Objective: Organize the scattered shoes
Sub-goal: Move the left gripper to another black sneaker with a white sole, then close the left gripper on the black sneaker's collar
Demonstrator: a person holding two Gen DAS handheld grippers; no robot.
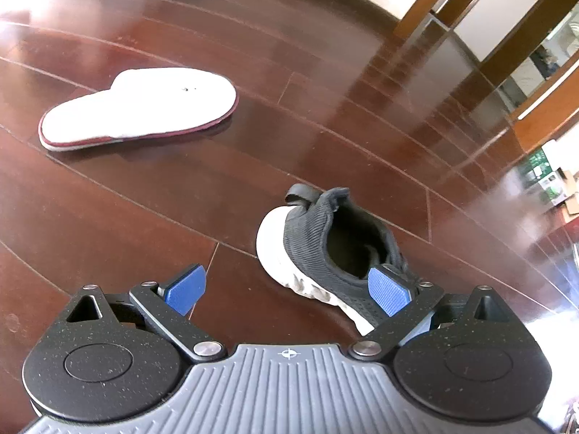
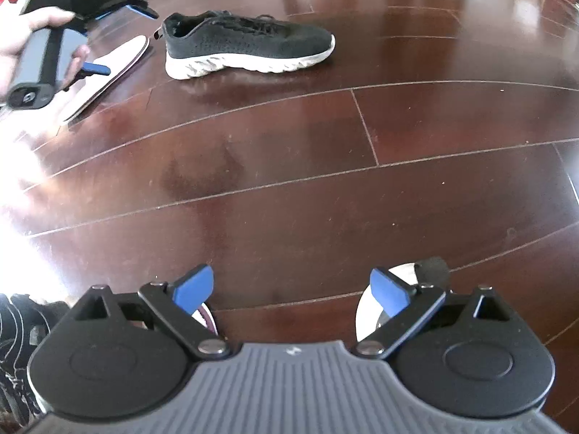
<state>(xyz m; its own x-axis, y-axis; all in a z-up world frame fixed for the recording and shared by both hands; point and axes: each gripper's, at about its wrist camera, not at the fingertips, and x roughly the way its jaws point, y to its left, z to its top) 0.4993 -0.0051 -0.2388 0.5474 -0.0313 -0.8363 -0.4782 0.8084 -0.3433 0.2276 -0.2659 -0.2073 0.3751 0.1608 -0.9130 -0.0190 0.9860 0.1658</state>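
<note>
Our left tongs [image 1: 287, 289] gape empty just above the black sneaker [image 1: 325, 253] on the wooden floor [image 1: 144, 217]; the right tongs [image 2: 291, 289] gape empty too. We judge it light, with a soft knit upper; the stiffer heel collar looks the best hold. A white slipper [image 1: 137, 108] lies beyond.

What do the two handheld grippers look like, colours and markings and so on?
Both match: the left gripper and right gripper each have a ribbed grey body, two round speckled black housings, black linkage bars with silver pins, and jaws tipped with blue pads. Each body carries a small white mark at its front edge. In the right wrist view, the left gripper's grey-and-black handle shows. No sleeve is visible.
</note>
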